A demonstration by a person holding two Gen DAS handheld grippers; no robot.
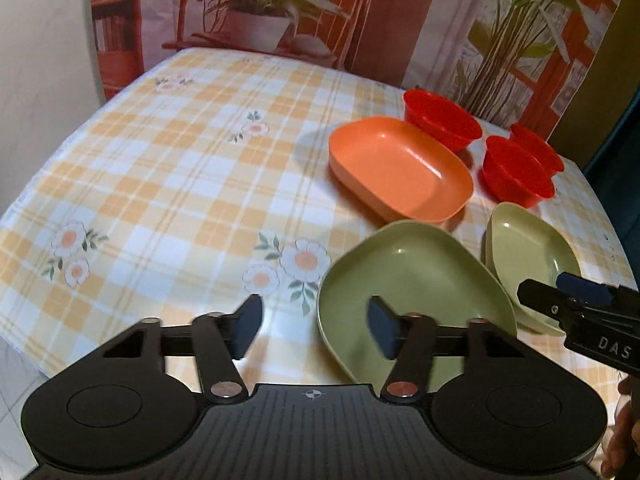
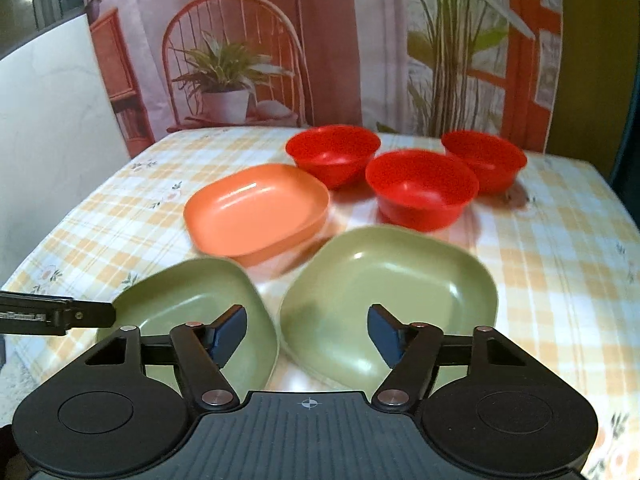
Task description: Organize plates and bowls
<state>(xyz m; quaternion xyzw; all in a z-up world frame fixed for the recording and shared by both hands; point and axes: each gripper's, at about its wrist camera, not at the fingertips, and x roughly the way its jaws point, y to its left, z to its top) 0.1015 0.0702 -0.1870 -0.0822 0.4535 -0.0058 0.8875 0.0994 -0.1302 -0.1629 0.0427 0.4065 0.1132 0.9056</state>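
Observation:
Two green plates, an orange plate and three red bowls lie on the checked tablecloth. My left gripper (image 1: 314,328) is open over the near left rim of the left green plate (image 1: 420,280), one pad over the plate and one over the cloth. My right gripper (image 2: 308,334) is open, astride the gap between the left green plate (image 2: 200,300) and the right green plate (image 2: 396,280). The orange plate (image 2: 256,212) lies behind them, also in the left wrist view (image 1: 400,168). The red bowls (image 2: 420,188) stand at the back. The right gripper's tip (image 1: 576,300) shows over the right green plate (image 1: 528,248).
The table's near edge (image 1: 24,360) runs under my left gripper. A printed backdrop of plants and chairs (image 2: 320,40) hangs behind the table. The left half of the tablecloth (image 1: 160,160) holds no dishes. The left gripper's tip (image 2: 60,314) shows at the left edge of the right wrist view.

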